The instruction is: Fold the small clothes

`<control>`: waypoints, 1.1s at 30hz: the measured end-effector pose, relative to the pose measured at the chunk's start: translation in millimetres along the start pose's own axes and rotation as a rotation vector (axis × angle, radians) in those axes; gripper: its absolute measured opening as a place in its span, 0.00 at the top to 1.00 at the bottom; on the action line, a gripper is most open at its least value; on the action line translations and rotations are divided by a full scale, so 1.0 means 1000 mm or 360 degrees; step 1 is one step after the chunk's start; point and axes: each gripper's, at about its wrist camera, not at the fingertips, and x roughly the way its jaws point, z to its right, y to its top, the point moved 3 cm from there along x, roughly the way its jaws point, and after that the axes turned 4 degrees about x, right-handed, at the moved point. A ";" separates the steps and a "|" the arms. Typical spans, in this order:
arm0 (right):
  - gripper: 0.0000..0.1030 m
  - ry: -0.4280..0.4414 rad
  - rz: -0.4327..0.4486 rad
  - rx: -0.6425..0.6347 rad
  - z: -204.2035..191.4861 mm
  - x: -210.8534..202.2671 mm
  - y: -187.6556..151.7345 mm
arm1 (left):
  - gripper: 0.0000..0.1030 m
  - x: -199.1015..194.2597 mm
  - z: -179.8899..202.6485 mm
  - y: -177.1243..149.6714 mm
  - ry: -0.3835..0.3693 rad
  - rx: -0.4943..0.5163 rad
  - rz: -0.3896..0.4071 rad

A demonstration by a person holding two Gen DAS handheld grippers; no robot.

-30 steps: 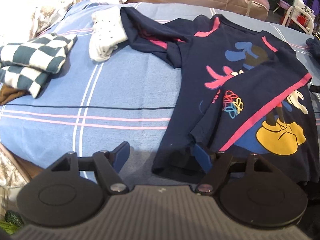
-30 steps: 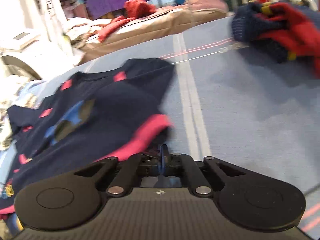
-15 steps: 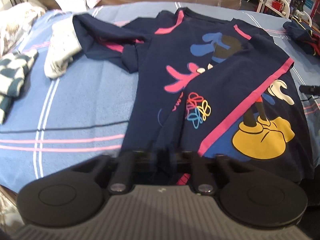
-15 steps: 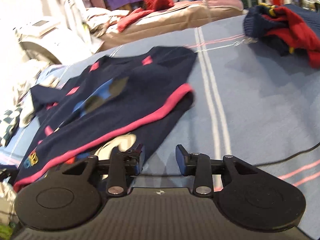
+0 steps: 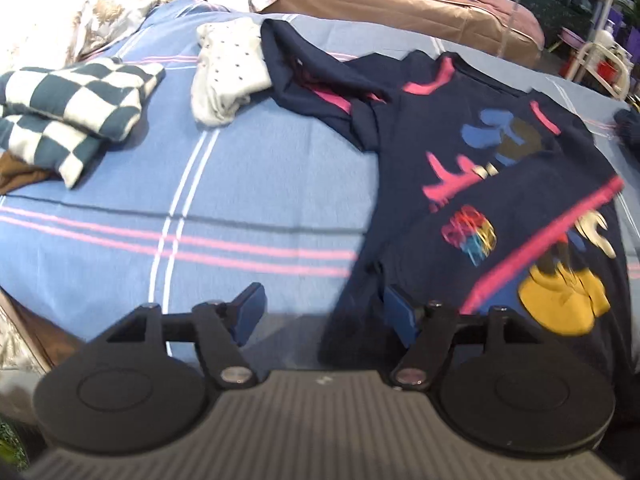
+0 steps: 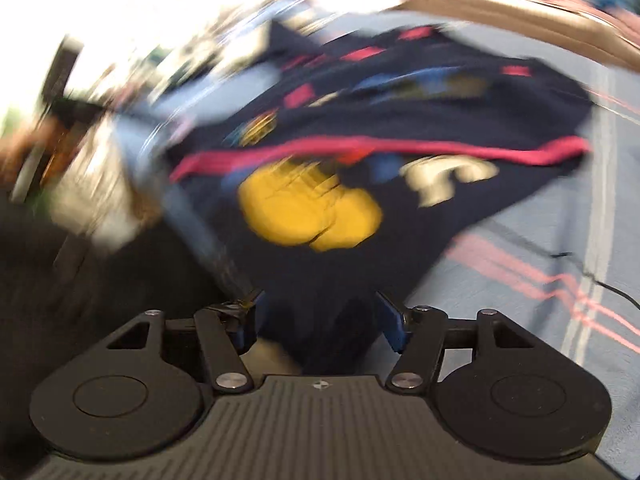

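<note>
A navy shirt [image 5: 472,184] with pink trim and a cartoon print lies on the blue striped bedsheet [image 5: 240,184]. Its right side is folded over, so the pink hem [image 5: 548,236] runs diagonally. My left gripper [image 5: 324,312] is at the shirt's near left corner, jaws opening. That corner lies loose by the right pad [image 5: 400,316]. In the blurred right wrist view, my right gripper [image 6: 320,324] is over the shirt's [image 6: 400,128] near edge, jaws opening wide. Dark cloth lies between the pads, and they do not press on it.
Folded checkered clothes [image 5: 72,108] and a white dotted garment [image 5: 228,68] lie at the left on the sheet. A brown mattress [image 5: 400,12] runs along the back. Another dark garment [image 5: 628,128] shows at the right edge. A thin cable [image 6: 600,280] crosses the sheet.
The left gripper shut at the shirt's near left edge, then opened and drew back left. The right gripper let go of the pink hem, opened wide and swung round to the shirt's near edge.
</note>
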 end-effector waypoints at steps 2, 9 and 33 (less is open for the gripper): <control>0.10 0.0064 0.0008 -0.0019 -0.006 0.005 0.002 | 0.38 0.000 0.010 -0.011 -0.0014 0.0066 -0.0021; 0.21 0.0153 0.0012 -0.0342 -0.032 0.038 0.030 | 0.41 0.007 0.028 -0.034 0.0006 0.0154 -0.0081; 0.99 -0.0029 0.0098 -0.0719 -0.129 0.134 0.091 | 0.43 -0.004 -0.003 -0.042 -0.0023 -0.0048 0.0045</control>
